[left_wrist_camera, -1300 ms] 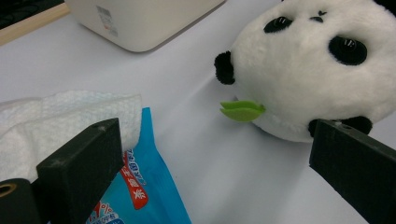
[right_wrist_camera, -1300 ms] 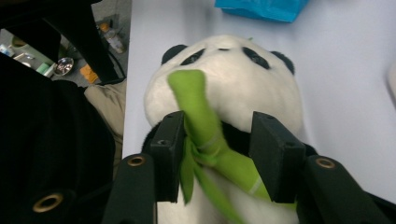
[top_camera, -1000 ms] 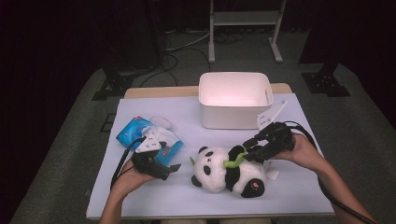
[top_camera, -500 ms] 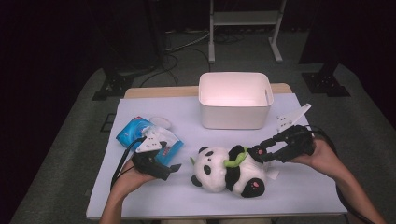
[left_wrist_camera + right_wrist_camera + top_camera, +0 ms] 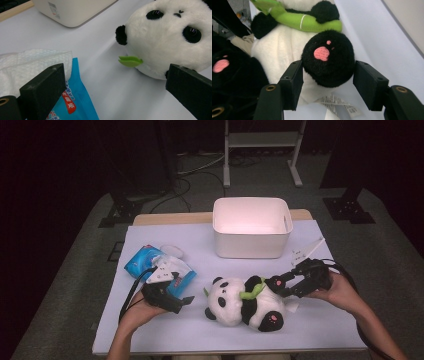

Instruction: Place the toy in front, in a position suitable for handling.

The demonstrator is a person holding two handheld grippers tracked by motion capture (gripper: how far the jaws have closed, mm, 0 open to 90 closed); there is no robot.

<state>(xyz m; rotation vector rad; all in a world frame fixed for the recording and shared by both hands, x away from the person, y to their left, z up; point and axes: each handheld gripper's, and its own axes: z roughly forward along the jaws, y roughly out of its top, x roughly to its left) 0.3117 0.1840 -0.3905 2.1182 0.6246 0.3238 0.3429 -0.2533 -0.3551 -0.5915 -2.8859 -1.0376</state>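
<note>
- My right gripper (image 5: 282,286) comes in from the right side of the table (image 5: 150,340). Its jaws have just been opening and now stand spread to either side of the panda's foot (image 5: 328,58), a black paw with a pink pad.
- In the right gripper view the foot sits between the two pads. The left one lies at the fur's edge, the right one shows a thin gap, and I judge neither is pressing.
- The plush panda (image 5: 243,302) lies on its back near the front middle of the table, clutching a green bamboo stalk (image 5: 251,291) across its chest. Its head points towards my left hand and its feet towards my right.
- The toy's long axis runs roughly left to right across the table, so my right gripper meets it end-on, at the raised foot.
- My left gripper (image 5: 186,301) rests on the table just left of the head with its jaws spread and nothing between them. A blue wipes packet (image 5: 141,262) lies beside it.
- The white bin (image 5: 252,245) stands behind the panda, apart from it.
- My right gripper is nearer a graspable part. The coming closure, as I judge it, turns on keeping the foot centred between the pads.
</note>
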